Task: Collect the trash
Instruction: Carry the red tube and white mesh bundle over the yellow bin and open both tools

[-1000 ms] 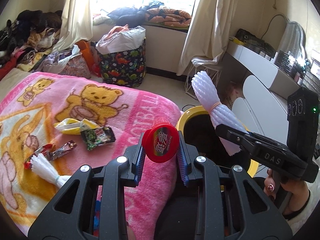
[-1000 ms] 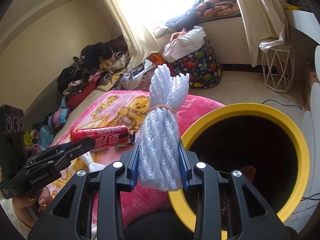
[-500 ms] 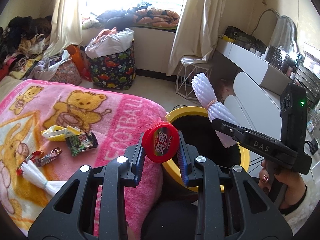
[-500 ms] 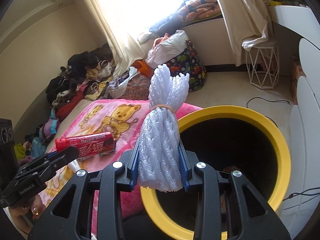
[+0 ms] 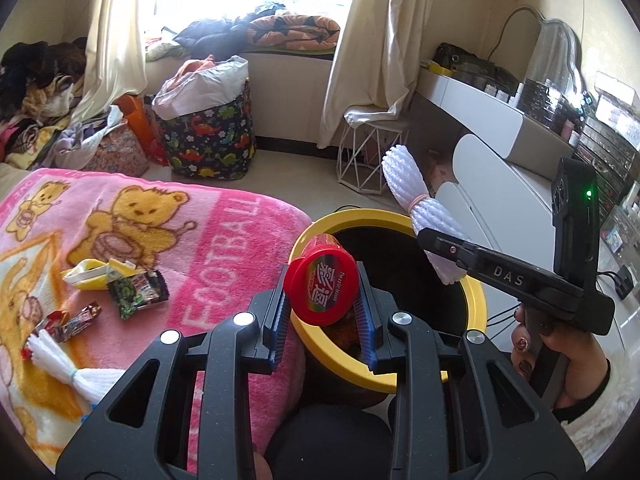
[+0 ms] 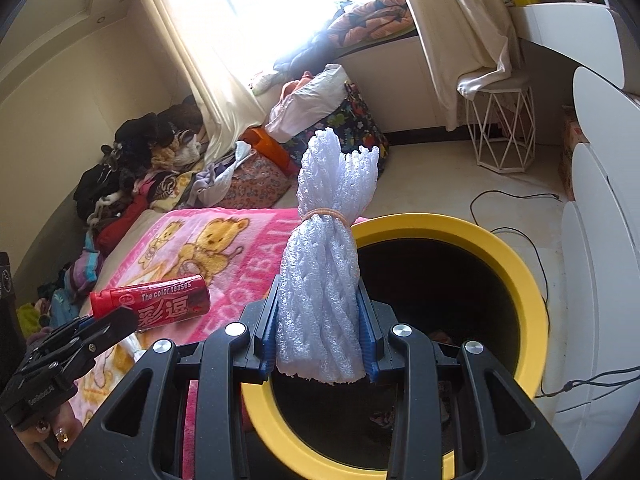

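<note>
Bed with the pink teddy-bear blanket (image 5: 168,216) takes up the whole left side of the room, and the black trash bin with the yellow rim (image 5: 476,300) sits right against its right edge, mouth open upward.

Both claws are loaded and hanging over that bin. The left claw (image 5: 322,300) is clamped on a red tube container (image 5: 320,288), blue pads pressing its sides. Its long axis runs along the claw's pointing line, so from the left wrist view you're staring at the round red end cap, over the near-left part of the rim. From the right wrist view the same tube (image 6: 160,304) lies roughly sideways, cap end to the left, with "The color teases" printed along its side.

The right claw (image 6: 320,332) is gripping a white foam net bundle (image 6: 324,264) by its lower half. The bundle stands nearly upright, long axis pointing up and away from the claw, an orange rubber band pinching it in the middle and the top fanning out a bit. In the left wrist view it leans up and to the left over the far-right side of the rim (image 5: 420,208).

Smaller stuff on the blanket: another white foam net bundle (image 5: 60,364) near the left edge, a yellow wrapper (image 5: 88,274), a green snack packet (image 5: 138,290) touching it, and a small red wrapper (image 5: 76,322).
</note>
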Action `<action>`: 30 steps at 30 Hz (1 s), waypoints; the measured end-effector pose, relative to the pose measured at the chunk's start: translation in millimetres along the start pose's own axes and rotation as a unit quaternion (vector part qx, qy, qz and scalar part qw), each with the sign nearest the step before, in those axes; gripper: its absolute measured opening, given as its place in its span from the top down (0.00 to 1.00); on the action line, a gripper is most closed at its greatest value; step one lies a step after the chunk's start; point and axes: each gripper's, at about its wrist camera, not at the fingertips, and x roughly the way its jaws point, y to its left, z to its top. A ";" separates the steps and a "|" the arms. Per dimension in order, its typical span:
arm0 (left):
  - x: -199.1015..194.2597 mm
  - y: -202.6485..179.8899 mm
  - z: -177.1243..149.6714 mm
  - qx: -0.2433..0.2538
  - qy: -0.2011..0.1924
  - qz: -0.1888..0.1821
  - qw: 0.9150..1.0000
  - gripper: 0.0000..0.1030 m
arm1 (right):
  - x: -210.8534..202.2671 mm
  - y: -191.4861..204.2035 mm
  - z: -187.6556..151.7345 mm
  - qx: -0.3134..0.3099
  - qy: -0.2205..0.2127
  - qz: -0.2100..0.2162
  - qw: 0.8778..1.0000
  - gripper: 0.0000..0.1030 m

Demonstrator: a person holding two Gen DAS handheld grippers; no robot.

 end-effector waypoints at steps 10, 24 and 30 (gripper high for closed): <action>20.5 -13.4 -2.6 0.015 0.017 -0.009 1.000 0.78 | 2.0 -21.1 -1.9 0.009 0.014 -0.012 1.000 0.69; 57.2 -31.0 -6.7 0.022 0.047 -0.023 0.998 0.78 | 7.9 -49.2 -7.3 0.025 0.039 -0.030 0.998 0.69; 72.5 -34.6 -6.5 0.021 0.059 -0.025 0.998 0.78 | 12.7 -54.0 -9.7 0.025 0.054 -0.028 0.998 0.69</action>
